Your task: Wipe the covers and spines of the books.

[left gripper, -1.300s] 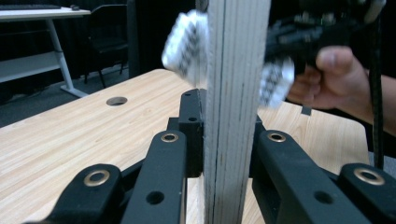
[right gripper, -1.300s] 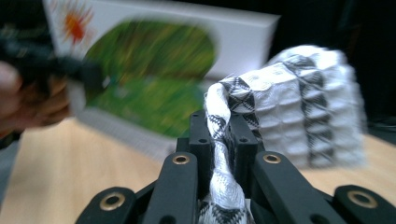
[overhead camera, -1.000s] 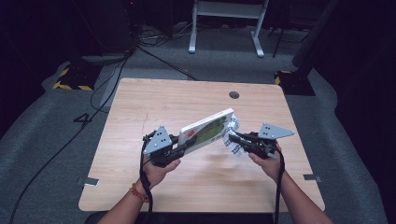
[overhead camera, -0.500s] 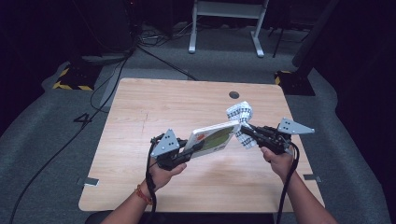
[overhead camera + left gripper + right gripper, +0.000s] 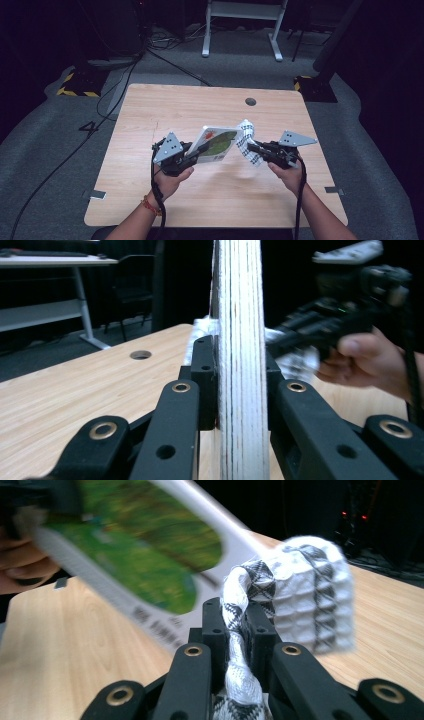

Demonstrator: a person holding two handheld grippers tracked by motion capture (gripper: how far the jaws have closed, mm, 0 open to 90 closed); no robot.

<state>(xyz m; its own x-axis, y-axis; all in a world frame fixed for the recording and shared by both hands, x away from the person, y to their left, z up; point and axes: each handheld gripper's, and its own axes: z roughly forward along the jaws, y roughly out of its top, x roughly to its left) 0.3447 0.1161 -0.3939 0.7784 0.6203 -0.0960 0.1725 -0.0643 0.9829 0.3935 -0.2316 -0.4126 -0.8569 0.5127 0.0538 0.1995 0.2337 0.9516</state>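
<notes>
My left claw (image 5: 192,156) is clenched on the lower edge of the book (image 5: 216,144), holding it tilted and clear of the surface (image 5: 150,115). My right claw (image 5: 252,148) is clenched on a bunched black-and-white cloth (image 5: 247,140), which touches the book's right edge. Judgement: the wiping step is in hand. The next move calls for drawing the cloth across the cover while the left grip keeps the book steady.

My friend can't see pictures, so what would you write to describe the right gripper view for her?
The right tool pinches a bunched white-and-black checked cloth between its two black jaws, above a wooden table. Just behind, a tilted book with a green cover looks blurry, held at upper left by the other tool.
</notes>
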